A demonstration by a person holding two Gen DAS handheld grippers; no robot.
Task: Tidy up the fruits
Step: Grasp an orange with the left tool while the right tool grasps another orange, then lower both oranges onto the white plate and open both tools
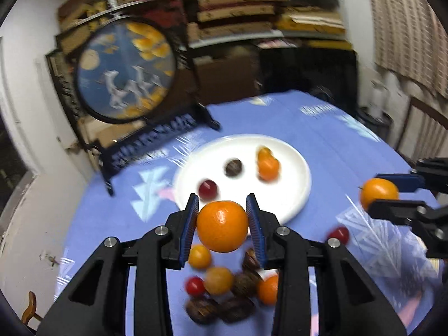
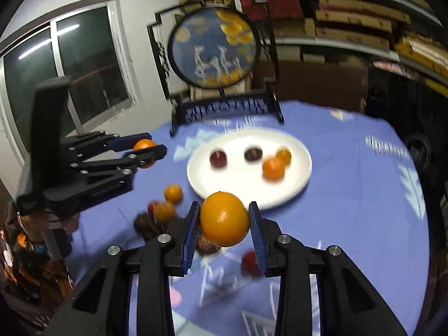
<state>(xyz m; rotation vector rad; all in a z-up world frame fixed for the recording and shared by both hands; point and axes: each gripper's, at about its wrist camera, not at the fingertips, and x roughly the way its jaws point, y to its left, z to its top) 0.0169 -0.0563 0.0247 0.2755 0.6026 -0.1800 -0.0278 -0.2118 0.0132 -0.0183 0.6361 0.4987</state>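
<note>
My left gripper is shut on an orange mandarin and holds it above the table, near the front rim of the white plate. My right gripper is shut on a second orange fruit, also above the table before the plate. The plate holds a red fruit, a dark brown fruit and two orange fruits. Each gripper shows in the other's view: the right gripper and the left gripper.
Loose fruits lie on the blue tablecloth below the left gripper: small orange fruits, red ones and dark brown ones. A round framed picture on a black stand stands behind the plate. Shelves fill the back wall.
</note>
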